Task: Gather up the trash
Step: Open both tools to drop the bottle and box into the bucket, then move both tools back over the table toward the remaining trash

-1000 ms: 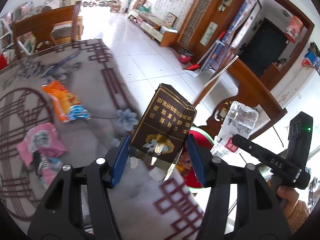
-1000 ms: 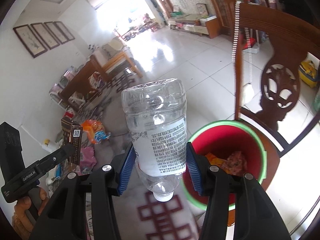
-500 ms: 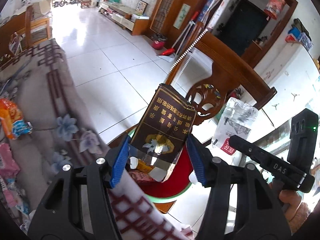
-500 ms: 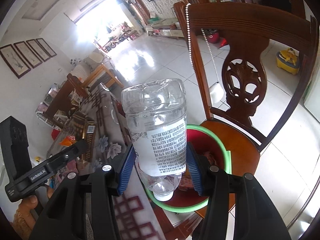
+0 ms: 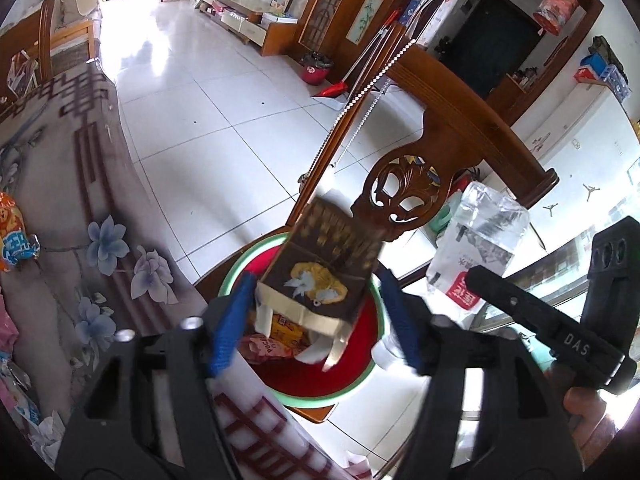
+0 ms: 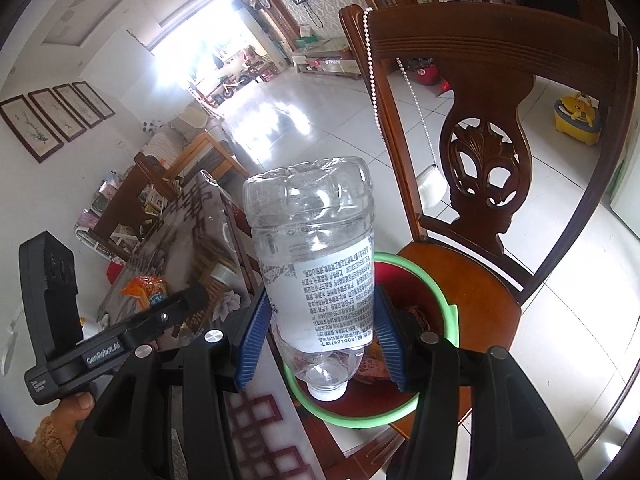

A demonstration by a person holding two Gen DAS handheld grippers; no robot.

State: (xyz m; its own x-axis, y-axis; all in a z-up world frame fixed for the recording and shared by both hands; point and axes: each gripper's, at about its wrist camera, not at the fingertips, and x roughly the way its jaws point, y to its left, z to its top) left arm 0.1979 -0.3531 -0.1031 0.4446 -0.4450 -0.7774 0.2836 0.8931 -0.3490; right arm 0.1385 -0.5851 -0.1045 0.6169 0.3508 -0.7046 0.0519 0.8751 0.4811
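The left gripper (image 5: 316,320) is opening; one brown box (image 5: 324,276) sits loose between its fingers, above one red bin (image 5: 362,376). The right gripper (image 6: 316,334) is opening around one plastic bottle (image 6: 316,256), neck down over that bin.

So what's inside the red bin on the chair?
Snack wrappers lie in the red bin. The falling brown box and the bottle cover the rest.

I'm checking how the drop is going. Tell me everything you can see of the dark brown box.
The dark brown box is a flat cardboard carton with gold characters and a gold emblem, its pale bottom flaps hanging open. It tilts, blurred, between the left gripper's opening jaws, clear of both pads, above the red bin.
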